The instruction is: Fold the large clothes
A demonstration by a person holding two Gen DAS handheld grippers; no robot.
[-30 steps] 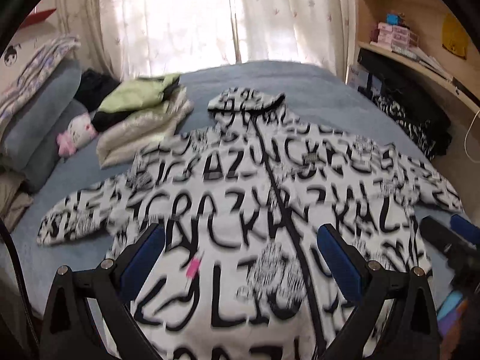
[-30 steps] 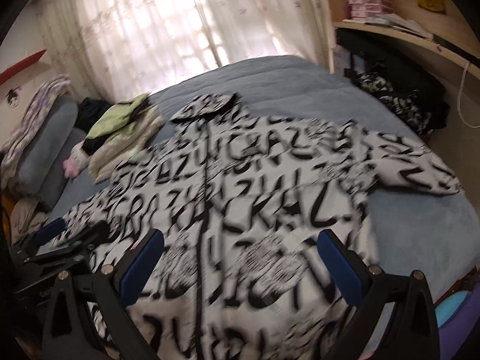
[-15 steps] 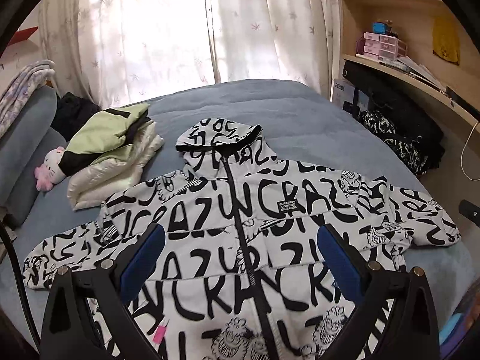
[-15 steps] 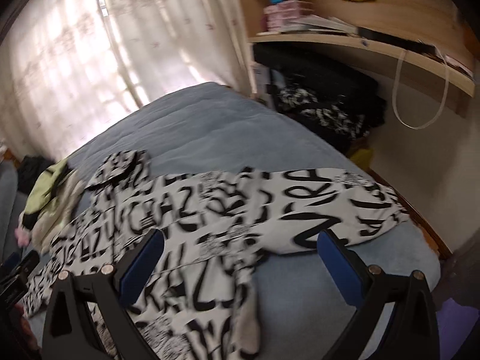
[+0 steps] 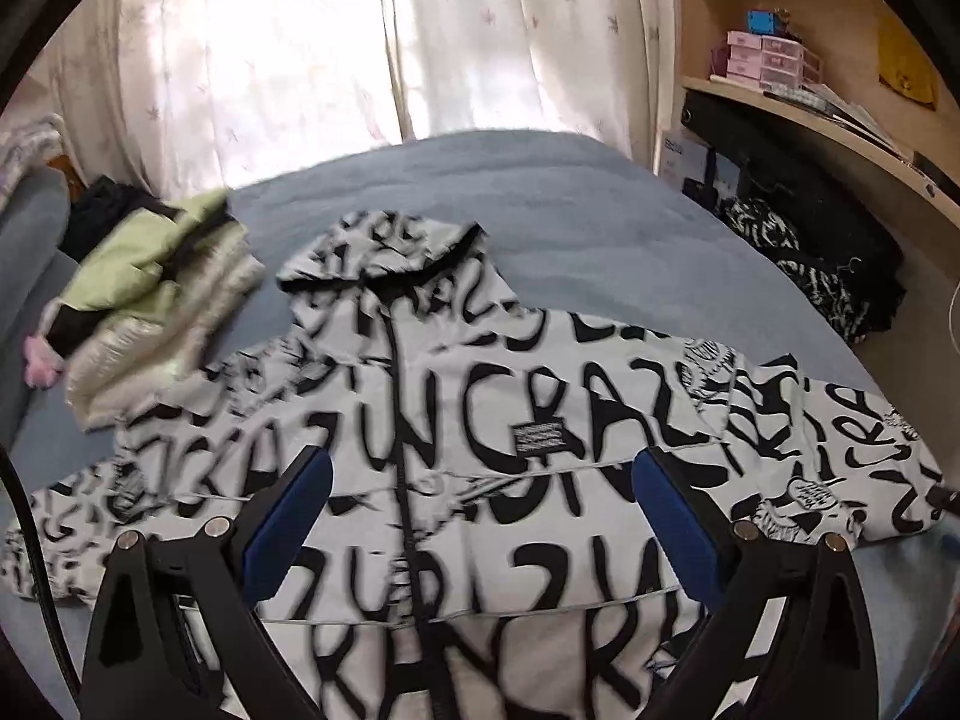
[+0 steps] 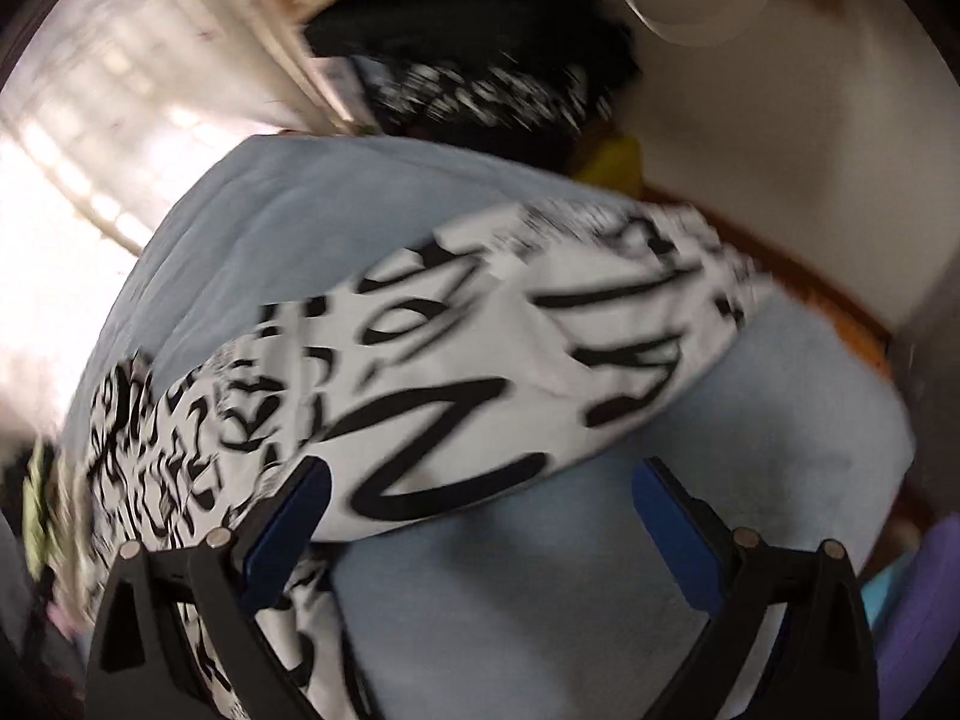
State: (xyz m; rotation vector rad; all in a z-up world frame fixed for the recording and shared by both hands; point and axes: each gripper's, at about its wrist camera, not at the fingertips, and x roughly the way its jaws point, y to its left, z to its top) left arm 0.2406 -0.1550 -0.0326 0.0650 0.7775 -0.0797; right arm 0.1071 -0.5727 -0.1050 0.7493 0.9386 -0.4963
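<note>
Jacket: I see the black-and-white lettered jacket lying face up and spread flat on the blue bed, zip running down its middle, hood pointing toward the curtains.
Sleeves: both are stretched out sideways; in my right wrist view the sleeve lies across the bed toward its far edge, near the wall.
Left gripper: my left gripper hangs above the lower chest of the jacket, its blue-padded fingers spread wide with nothing between them; I cannot tell whether they touch the cloth.
Right gripper: my right gripper is also wide apart and empty, aimed at the sleeve; its left finger overlaps the lower edge of the sleeve in the picture, the other is over bare bedcover. This view is badly blurred.
Folded pile: a stack of folded pale green and cream clothes sits on the bed just beside the jacket's left shoulder, apart from the hood.
Shelf side: a wooden shelf with small pink boxes stands right of the bed, and dark patterned clothes are heaped below it.
Pillow side: a grey cushion shows at the left edge.
</note>
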